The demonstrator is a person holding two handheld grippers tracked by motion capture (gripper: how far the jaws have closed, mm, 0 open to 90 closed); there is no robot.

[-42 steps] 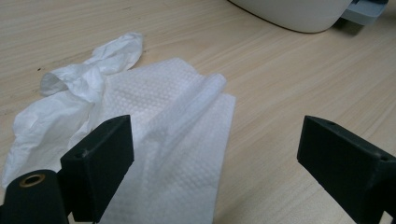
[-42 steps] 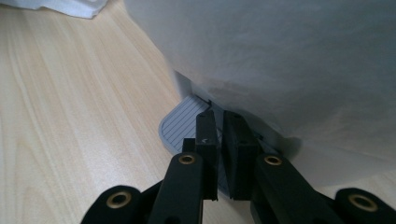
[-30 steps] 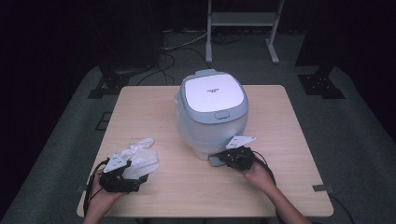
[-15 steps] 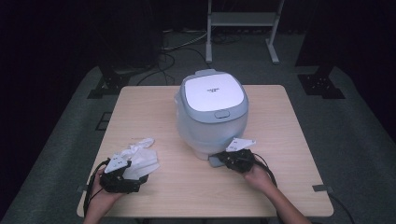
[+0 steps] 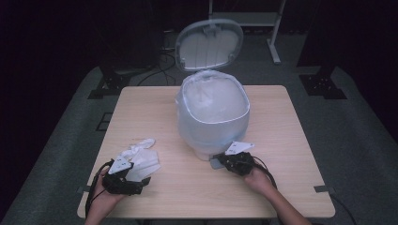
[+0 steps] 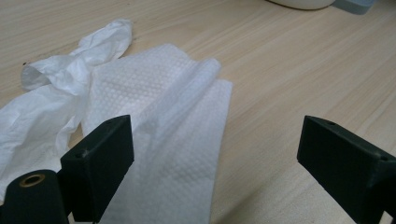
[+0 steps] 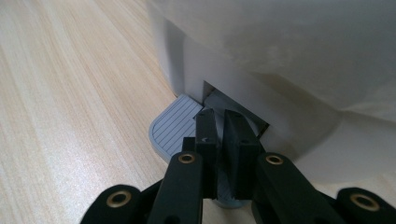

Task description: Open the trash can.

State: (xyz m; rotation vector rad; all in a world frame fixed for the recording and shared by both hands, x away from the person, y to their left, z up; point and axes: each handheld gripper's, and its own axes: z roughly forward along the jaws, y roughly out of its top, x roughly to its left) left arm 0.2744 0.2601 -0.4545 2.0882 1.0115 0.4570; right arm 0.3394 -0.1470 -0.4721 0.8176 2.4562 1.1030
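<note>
A white pedal bin with a bag liner stands mid-table, its lid swung up and back. My right gripper is shut at the foot of the bin, its jaws having just closed together with nothing between them. Its tips rest on the grey ribbed pedal. My left gripper sits open near the front left of the table. A white embossed paper towel lies on the wood between and under its jaws, untouched.
A crumpled thin white sheet lies beside the paper towel. The wooden table has bare room right of the bin. Dark stands and cables sit on the floor beyond the table.
The bin's lid was down in both earlier frames and now stands open, showing the liner inside. Both hands have stayed about where they were.
</note>
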